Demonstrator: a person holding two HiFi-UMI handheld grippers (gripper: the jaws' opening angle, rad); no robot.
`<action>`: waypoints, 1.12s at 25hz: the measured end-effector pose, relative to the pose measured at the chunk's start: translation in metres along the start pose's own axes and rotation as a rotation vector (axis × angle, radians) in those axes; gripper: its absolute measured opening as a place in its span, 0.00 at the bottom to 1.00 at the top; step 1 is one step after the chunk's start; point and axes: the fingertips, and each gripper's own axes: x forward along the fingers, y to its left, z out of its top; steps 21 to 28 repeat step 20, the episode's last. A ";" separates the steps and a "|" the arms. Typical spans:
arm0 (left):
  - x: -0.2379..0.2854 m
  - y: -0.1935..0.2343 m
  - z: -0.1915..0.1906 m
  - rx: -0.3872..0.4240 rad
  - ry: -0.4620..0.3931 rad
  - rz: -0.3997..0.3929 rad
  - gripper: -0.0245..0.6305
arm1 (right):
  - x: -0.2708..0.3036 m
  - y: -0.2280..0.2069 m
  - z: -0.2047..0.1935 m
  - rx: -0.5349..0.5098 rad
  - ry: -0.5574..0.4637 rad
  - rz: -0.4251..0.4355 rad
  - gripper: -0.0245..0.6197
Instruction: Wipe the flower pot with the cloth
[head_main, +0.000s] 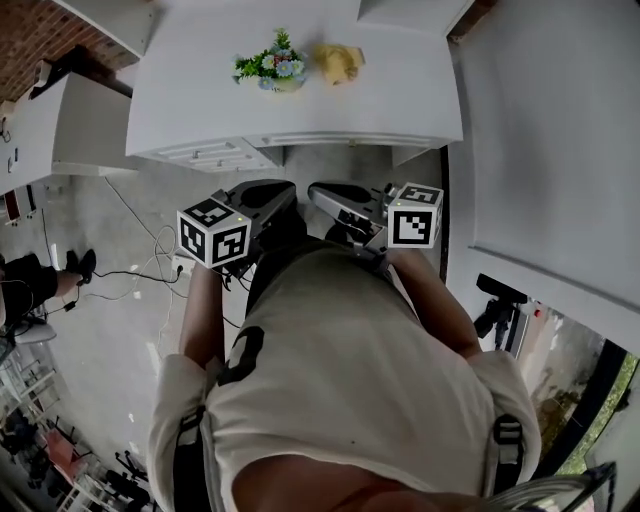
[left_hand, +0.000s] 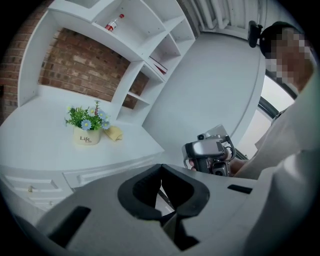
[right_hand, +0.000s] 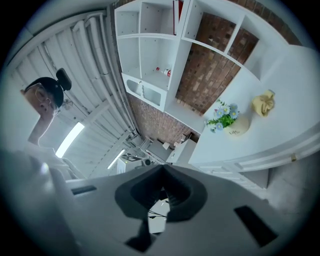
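item: small cream-coloured round flower pot (head_main: 283, 83) with dark lettering on its side, filled with green leaves and pale blue flowers; it stands upright on the smooth white desk top (head_main: 400, 100), towards the back. probably light for its size and hard-walled, so on that slick surface it may slide or tip under a sideways wipe. the posy is the delicate part and a poor place to grip. best steadied at the bare lower wall or rim, below the leaves. item: crumpled yellow cloth (head_main: 338, 62), lying just beside the pot on its right in the head view, looking to touch it or nearly so. judged soft, limp and very light, not slippery. a raised fold on top is the natural place to pinch, and it will likely drape once lifted. item: left gripper (left_hand: 161, 169), grey body with black pads, jaws clenched tip to tip with nothing between them. held low in front of the person's body, well apart from the desk. item: right gripper (right_hand: 163, 170), same make, jaws likewise pressed together and empty, touching nothing, near the left one and equally far from pot and cloth. status: wiping not begun. both sets of jaws must part before anything can be picked up.
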 end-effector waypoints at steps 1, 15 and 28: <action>-0.005 -0.001 -0.003 -0.005 -0.005 0.013 0.07 | 0.001 0.003 -0.005 0.001 0.019 0.002 0.05; -0.095 0.047 -0.050 -0.086 -0.053 0.140 0.07 | 0.074 0.027 -0.051 -0.055 0.203 -0.013 0.05; -0.131 0.079 -0.072 -0.091 -0.060 0.165 0.07 | 0.107 0.030 -0.067 -0.053 0.201 -0.016 0.05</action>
